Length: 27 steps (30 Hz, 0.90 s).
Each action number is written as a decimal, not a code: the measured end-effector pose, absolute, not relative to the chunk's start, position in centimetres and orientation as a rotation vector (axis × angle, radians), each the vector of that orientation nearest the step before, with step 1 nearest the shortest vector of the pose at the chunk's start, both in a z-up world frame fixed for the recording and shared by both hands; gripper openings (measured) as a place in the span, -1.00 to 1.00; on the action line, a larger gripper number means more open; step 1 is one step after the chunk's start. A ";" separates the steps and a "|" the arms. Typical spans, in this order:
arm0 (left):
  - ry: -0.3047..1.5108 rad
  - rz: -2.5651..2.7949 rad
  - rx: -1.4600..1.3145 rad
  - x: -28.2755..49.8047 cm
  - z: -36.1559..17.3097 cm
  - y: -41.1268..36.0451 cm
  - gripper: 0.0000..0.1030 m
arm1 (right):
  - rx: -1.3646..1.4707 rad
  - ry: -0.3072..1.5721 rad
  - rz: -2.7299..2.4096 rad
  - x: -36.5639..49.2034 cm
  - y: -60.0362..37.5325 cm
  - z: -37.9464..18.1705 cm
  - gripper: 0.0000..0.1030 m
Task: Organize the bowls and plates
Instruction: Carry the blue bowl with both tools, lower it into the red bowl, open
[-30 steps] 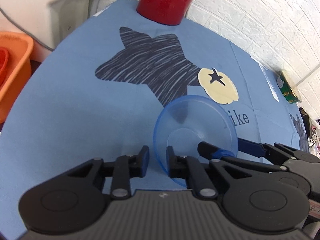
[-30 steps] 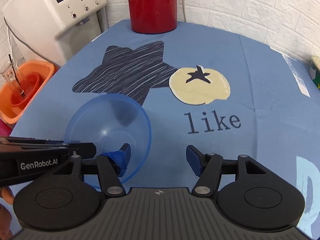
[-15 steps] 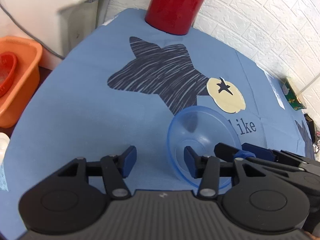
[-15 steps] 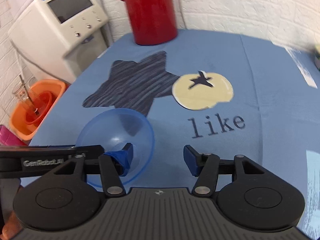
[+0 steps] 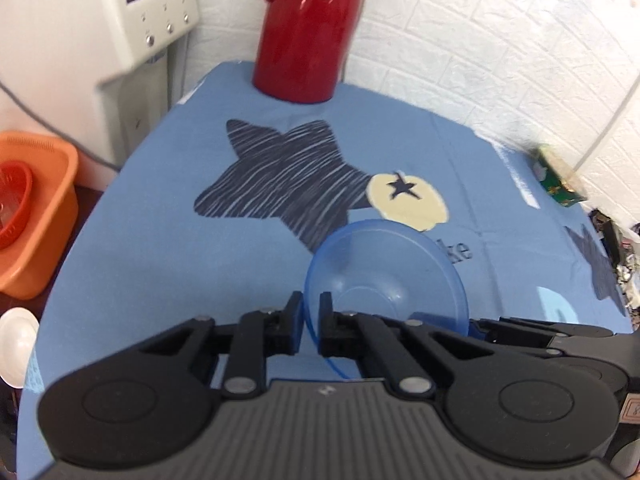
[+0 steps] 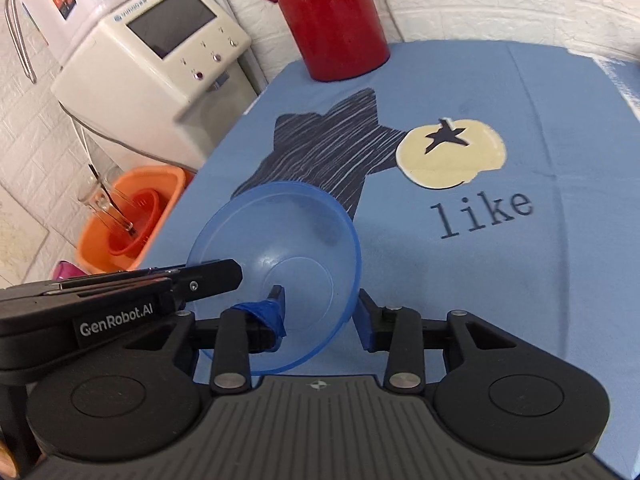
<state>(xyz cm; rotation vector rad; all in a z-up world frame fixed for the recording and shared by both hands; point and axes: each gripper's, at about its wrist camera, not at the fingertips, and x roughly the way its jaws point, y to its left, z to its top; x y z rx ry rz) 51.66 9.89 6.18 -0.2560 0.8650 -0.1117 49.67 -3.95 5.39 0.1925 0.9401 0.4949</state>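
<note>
1. One tabletop [image 5: 140,240] under a blue cloth fills both views; its near edge is hidden behind the gripper bodies.
2. One white appliance [image 6: 160,52] stands off the tabletop at 10 o'clock, cut off by the frame in the left wrist view.
3. One red jug [image 5: 308,32] sits at 12 o'clock, its top cropped.
4. One orange tub [image 6: 132,216] at 9 o'clock holds a red basket, partly blurred.
5. One translucent blue bowl [image 6: 280,264] is tilted above the cloth at 6 o'clock.
6. Left tongs [image 5: 310,320] are clamped on the bowl's rim.
7. Right tongs [image 6: 322,312] stand apart, straddling the opposite rim; whether they touch it is unclear.
8. One green box [image 5: 560,180] at 2 o'clock is blurred.
</note>
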 end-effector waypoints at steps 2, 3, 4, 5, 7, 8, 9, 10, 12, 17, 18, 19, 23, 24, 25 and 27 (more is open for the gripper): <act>0.856 -0.131 -0.247 50.1 7.5 8.9 -1.00 | 0.185 0.921 0.487 47.8 -5.2 6.6 -0.57; 0.851 -0.146 -0.238 49.1 8.1 8.1 -1.00 | 0.185 0.916 0.480 46.7 -6.0 7.2 -0.56; 0.848 -0.163 -0.232 47.9 8.7 7.4 -1.00 | 0.189 0.912 0.472 45.4 -7.0 7.7 -0.55; 0.848 -0.179 -0.226 46.7 9.2 6.6 -1.00 | 0.189 0.910 0.466 43.9 -8.2 8.1 -0.55; 0.854 -0.220 -0.219 43.8 9.9 4.9 -1.00 | 0.193 0.910 0.447 40.8 -10.4 8.7 -0.52; 0.857 -0.240 -0.213 42.4 10.1 4.0 -1.00 | 0.194 0.913 0.438 39.0 -11.7 9.0 -0.52; 0.858 -0.263 -0.203 40.7 10.3 2.9 -1.00 | 0.193 0.917 0.430 37.2 -12.8 9.1 -0.50; 0.857 -0.284 -0.194 39.0 10.3 1.8 -1.00 | 0.192 0.923 0.416 35.3 -13.9 9.1 -0.49; 0.862 -0.325 -0.169 36.0 10.2 -0.4 -1.00 | 0.189 0.929 0.387 31.9 -15.8 8.8 -0.47; 0.862 -0.394 -0.108 29.6 8.7 -5.4 -1.00 | 0.196 0.947 0.318 25.5 -19.2 7.3 -0.43; 0.862 -0.399 -0.095 28.8 8.4 -6.1 -1.00 | 0.193 0.947 0.308 24.6 -19.6 7.0 -0.42; 0.866 -0.402 -0.084 28.0 8.0 -6.9 -1.00 | 0.185 0.947 0.299 24.0 -19.8 6.8 -0.42; 0.902 -0.406 -0.080 27.1 6.5 -8.1 -1.00 | 0.180 0.949 0.288 23.3 -20.5 5.9 -0.41; 0.916 -0.407 -0.089 27.2 6.1 -8.1 -1.00 | 0.187 0.954 0.289 23.1 -20.8 5.5 -0.41; 0.928 -0.408 -0.098 27.2 5.7 -8.0 -0.98 | 0.192 0.955 0.294 23.0 -20.9 5.4 -0.41; 0.951 -0.407 -0.118 27.3 5.1 -7.7 -0.86 | 0.202 0.955 0.305 23.0 -21.2 5.0 -0.41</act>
